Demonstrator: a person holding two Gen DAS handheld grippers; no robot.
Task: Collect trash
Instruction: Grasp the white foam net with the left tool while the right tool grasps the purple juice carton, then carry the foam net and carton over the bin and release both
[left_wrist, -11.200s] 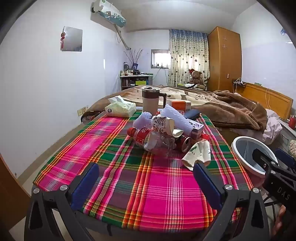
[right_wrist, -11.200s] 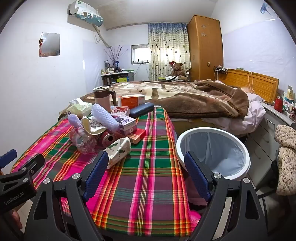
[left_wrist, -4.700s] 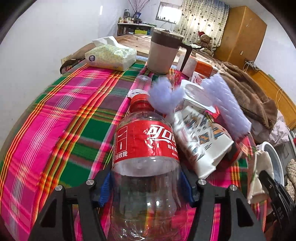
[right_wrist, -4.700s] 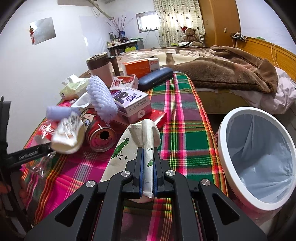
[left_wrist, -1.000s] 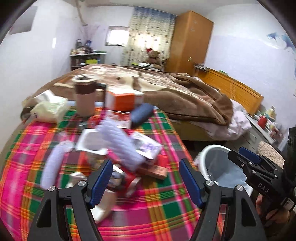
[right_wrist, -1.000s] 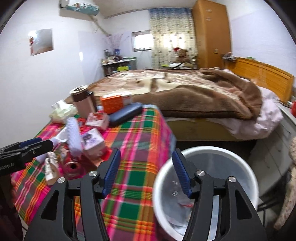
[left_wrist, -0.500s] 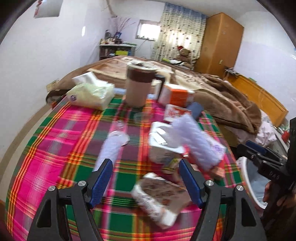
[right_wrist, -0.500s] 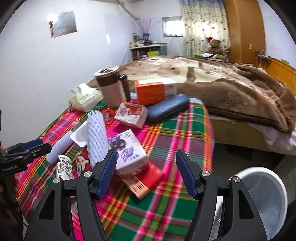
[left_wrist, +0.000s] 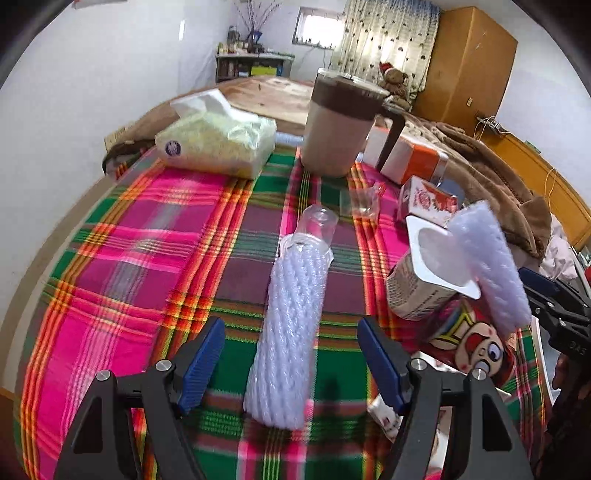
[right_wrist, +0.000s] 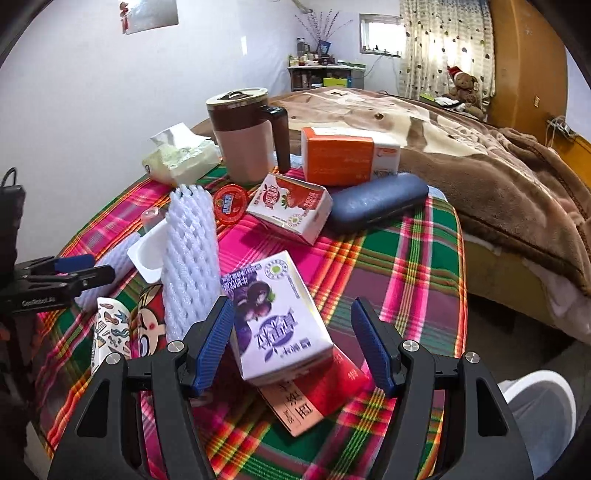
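**Both tools released over the litter on the plaid worktop**

Nearest in the left wrist view, the left tool (left_wrist: 291, 365) hangs with its blue pads apart, one on each side of a white foam net sleeve (left_wrist: 291, 325) that lies lengthwise on the plaid worktop (left_wrist: 147, 236); neither pad touches it. At the sleeve's far end a clear plastic cup (left_wrist: 316, 227) lies on its side. To the right sit a tipped yogurt cup (left_wrist: 424, 273), a red cartoon can (left_wrist: 472, 343) and a second foam net (left_wrist: 487, 258) leaning over them.

In the right wrist view, the right tool (right_wrist: 293, 343) is likewise released, its jaws having just widened a little. A purple drink carton (right_wrist: 277, 317) stands tilted between the pads; the left pad is just beside its edge, the right one clearly apart. The carton rests on a flat red packet (right_wrist: 325, 395). Left of it are the upright foam net (right_wrist: 190, 258) and the cartoon can (only partly seen here) (right_wrist: 149, 321), and the left tool shows at the frame's edge.

Farther back lie a red-and-white drink carton (right_wrist: 291, 206), a red round lid (right_wrist: 231, 203) and a dark blue case (right_wrist: 376, 201). Beyond them stand an orange box (right_wrist: 340, 160), a brown-lidded mug (right_wrist: 247, 144) and a tissue pack (right_wrist: 181, 157). Behind the worktop is a bed with a brown blanket (right_wrist: 480, 177). The white rim of a bin (right_wrist: 543, 384) shows at the lower right.
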